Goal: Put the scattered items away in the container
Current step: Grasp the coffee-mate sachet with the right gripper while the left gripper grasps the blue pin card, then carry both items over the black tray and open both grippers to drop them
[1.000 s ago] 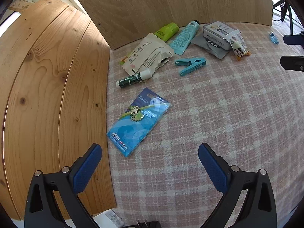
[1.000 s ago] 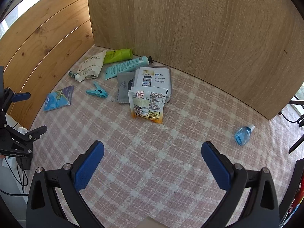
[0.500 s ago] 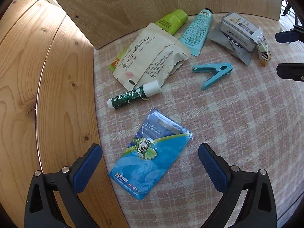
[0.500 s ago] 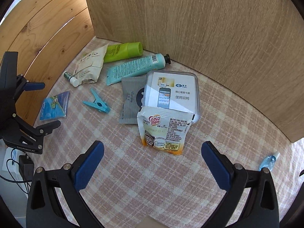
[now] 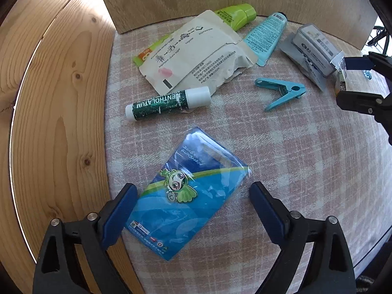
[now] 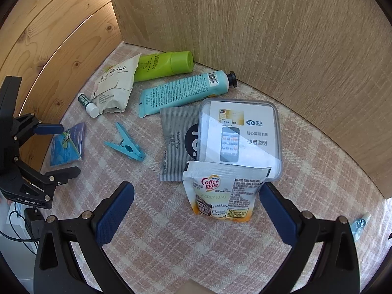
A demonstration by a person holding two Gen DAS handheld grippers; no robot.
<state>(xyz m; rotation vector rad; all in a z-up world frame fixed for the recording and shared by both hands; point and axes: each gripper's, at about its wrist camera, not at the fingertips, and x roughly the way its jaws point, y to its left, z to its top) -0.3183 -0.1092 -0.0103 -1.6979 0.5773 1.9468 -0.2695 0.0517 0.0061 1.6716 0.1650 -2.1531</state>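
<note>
Left gripper [image 5: 191, 203] pointed straight down over the blue pin card [image 5: 188, 193], a flat sleeved card with a green cartoon badge. Jaws were closing, with the card lying between the pads but not yet pinched; nothing held. The card lay flat on the pink plaid cloth [image 5: 306, 161], close to the pine-board wall [image 5: 61, 122] on the left.

Beyond the card lay a green Mentholatum stick [image 5: 169, 103] with its white cap to the right, touching the near edge of a crumpled cream pouch [image 5: 196, 54]. The pouch overlapped a lime-green tube [image 5: 235, 16] at the far side. A pale teal tube [image 5: 265, 34] lay just right of the pouch, and a teal clothespin [image 5: 281, 90] lay apart from both, nearer.

Right gripper [image 6: 196, 203] hung released, jaws wide, nothing between the pads. A Coffee-mate sachet [image 6: 223, 191] lay just beyond the fingers, nearer the right one, its far edge leaning on a clear-lidded box [image 6: 240, 134] that held a printed card. A grey striped packet [image 6: 176, 144] was tucked partly under the box's left side. A small blue bottle [image 6: 359, 224] lay well apart at the far right, near the oak panel [image 6: 245, 36]. Which item served as the container could not be told.
</note>
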